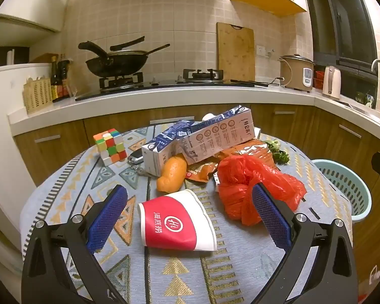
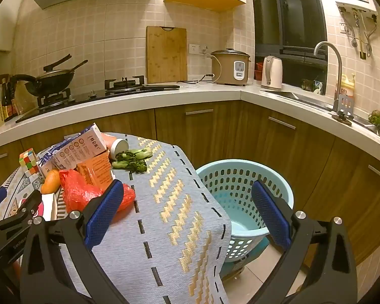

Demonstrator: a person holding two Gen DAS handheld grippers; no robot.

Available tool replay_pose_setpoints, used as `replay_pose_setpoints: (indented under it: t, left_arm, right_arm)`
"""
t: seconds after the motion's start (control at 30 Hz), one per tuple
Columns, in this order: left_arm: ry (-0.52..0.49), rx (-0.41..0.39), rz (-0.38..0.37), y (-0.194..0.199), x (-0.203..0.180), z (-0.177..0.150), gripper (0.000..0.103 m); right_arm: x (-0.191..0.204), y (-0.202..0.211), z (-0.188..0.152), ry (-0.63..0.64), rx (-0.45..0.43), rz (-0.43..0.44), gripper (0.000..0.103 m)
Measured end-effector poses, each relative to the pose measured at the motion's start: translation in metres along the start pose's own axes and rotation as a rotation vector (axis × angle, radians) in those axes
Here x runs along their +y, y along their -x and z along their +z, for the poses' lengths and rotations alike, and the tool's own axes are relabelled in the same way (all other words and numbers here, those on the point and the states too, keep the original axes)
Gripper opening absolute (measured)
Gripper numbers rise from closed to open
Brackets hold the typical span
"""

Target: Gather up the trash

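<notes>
A red and white paper cup [image 1: 176, 221] lies on its side on the table, between the open fingers of my left gripper [image 1: 190, 215]. Behind it lie an orange peel [image 1: 171, 174], a crumpled red plastic bag [image 1: 253, 187], blue and white milk cartons [image 1: 202, 139], an orange wrapper [image 1: 202, 171] and green vegetable scraps [image 1: 280, 152]. My right gripper [image 2: 190, 212] is open and empty above the table's right edge. The light blue perforated basket [image 2: 240, 190] stands on the floor to the table's right. The bag [image 2: 81, 190], cartons [image 2: 81, 147] and greens [image 2: 133, 158] also show in the right wrist view.
A Rubik's cube [image 1: 110, 145] and a car key [image 1: 136, 157] lie on the patterned tablecloth [image 1: 88, 177]. Behind the table runs a kitchen counter [image 1: 164, 96] with a wok, cutting board, rice cooker and kettle. A sink [image 2: 304, 97] is at the right.
</notes>
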State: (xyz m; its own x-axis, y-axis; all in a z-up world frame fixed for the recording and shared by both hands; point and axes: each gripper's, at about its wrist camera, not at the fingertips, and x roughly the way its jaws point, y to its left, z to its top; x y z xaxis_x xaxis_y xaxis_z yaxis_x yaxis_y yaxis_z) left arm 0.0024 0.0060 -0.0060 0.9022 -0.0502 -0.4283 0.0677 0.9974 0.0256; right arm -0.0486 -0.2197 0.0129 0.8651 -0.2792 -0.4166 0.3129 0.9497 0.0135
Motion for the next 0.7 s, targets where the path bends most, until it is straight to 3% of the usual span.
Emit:
replay_pose_setpoints:
  t: [0.7]
  left_arm:
    - [0.002,0.003,-0.001,-0.0006,-0.0002,0.0007,0.096]
  right_arm:
    - [0.0001,-0.0025,-0.0029,0.003,0.000,0.000,0.095]
